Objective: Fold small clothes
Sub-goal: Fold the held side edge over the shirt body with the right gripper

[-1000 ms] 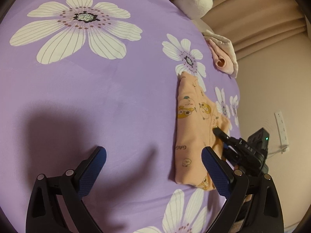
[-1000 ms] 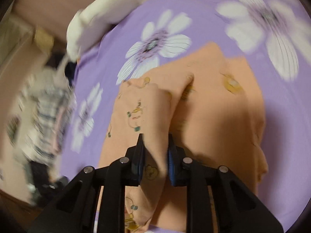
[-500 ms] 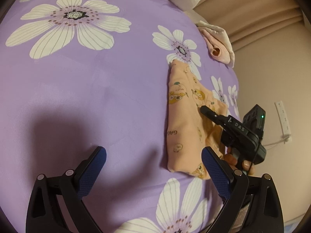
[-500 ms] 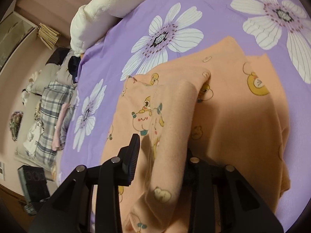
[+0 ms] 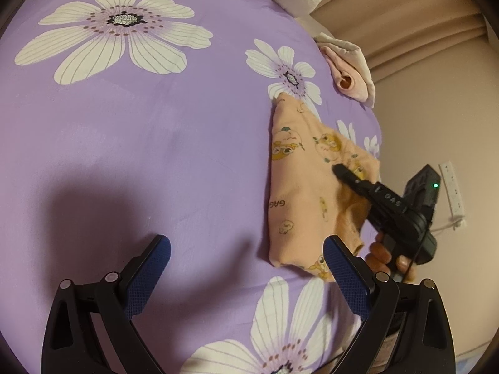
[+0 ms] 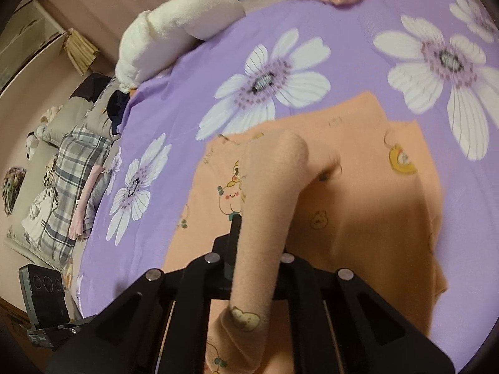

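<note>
Left wrist view: the left gripper (image 5: 246, 268) hovers with its blue-padded jaws wide apart and nothing between them, over the purple flowered bedsheet (image 5: 140, 155). To its right lies the peach printed garment (image 5: 299, 193), folded lengthwise near the bed's edge. The right gripper (image 5: 338, 168) rests its tip on the cloth, a hand (image 5: 386, 257) behind it. A pink garment (image 5: 349, 71) sits farther back.

Right wrist view: the right gripper (image 6: 255, 237) has just been closing and now pinches a raised fold of the peach garment (image 6: 358, 205) (its far pad is hidden by cloth). A white plush blanket (image 6: 174, 31) lies beyond.
</note>
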`<state>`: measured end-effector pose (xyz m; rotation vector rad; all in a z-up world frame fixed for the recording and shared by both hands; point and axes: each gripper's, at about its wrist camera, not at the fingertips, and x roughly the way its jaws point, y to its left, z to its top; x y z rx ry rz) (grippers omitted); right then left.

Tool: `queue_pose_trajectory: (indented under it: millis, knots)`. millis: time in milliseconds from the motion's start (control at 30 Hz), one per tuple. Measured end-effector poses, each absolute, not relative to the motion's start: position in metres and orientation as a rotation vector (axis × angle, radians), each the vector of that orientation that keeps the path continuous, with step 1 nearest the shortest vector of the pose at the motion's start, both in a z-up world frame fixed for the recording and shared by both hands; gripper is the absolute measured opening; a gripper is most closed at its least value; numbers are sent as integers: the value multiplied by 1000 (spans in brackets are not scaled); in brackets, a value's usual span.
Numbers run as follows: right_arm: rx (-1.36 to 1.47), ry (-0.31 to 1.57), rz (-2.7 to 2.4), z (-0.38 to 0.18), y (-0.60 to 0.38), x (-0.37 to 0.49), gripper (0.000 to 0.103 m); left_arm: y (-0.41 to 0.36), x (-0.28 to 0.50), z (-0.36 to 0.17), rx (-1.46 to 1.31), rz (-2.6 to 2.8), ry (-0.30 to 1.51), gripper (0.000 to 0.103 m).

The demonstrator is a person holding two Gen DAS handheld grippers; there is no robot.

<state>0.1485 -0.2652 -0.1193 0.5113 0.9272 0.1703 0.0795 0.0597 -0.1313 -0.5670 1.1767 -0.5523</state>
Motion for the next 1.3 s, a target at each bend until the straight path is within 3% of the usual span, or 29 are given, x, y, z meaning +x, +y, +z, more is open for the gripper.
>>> queue_pose_trajectory:
  millis: [800, 1300]
  knots:
    - [431, 846, 82, -75, -298, 152, 8, 45, 82, -132, -556, -592, 1187, 97]
    - [453, 867, 26, -86, -329, 154, 8, -8, 89, -105, -390, -673, 1161, 97]
